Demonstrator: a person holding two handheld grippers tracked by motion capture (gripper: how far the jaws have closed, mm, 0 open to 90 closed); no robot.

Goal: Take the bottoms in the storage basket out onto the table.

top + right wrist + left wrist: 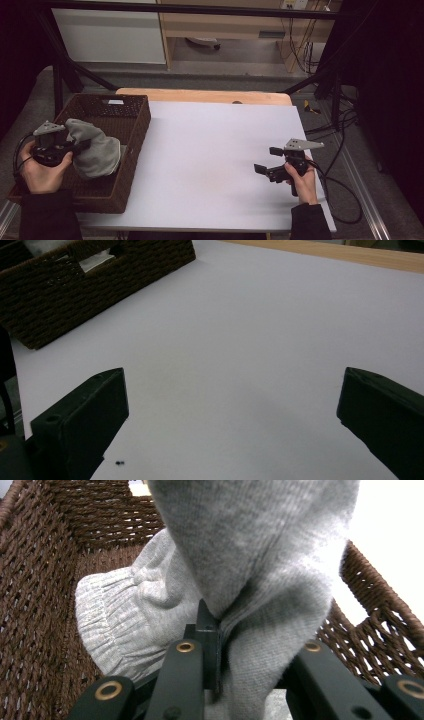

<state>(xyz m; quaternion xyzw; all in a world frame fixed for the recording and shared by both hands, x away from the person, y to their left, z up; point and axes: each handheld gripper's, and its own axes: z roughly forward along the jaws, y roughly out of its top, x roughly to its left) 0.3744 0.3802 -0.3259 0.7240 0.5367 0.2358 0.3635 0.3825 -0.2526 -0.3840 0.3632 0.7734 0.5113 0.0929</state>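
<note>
The white counter (pixel 215 150) is left bare between the brown wicker basket (pixel 137 145) at its left edge and the right gripper (pixel 269 160), so wide passage is offered there. Room inside the basket is largely taken up by a grey cloth (pixel 95 150), hemmed by the woven walls.

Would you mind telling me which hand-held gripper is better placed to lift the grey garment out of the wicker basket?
The left hand-held gripper: it is already shut on the grey garment above the wicker basket. The right hand-held gripper is open, far across the white tabletop.
</note>
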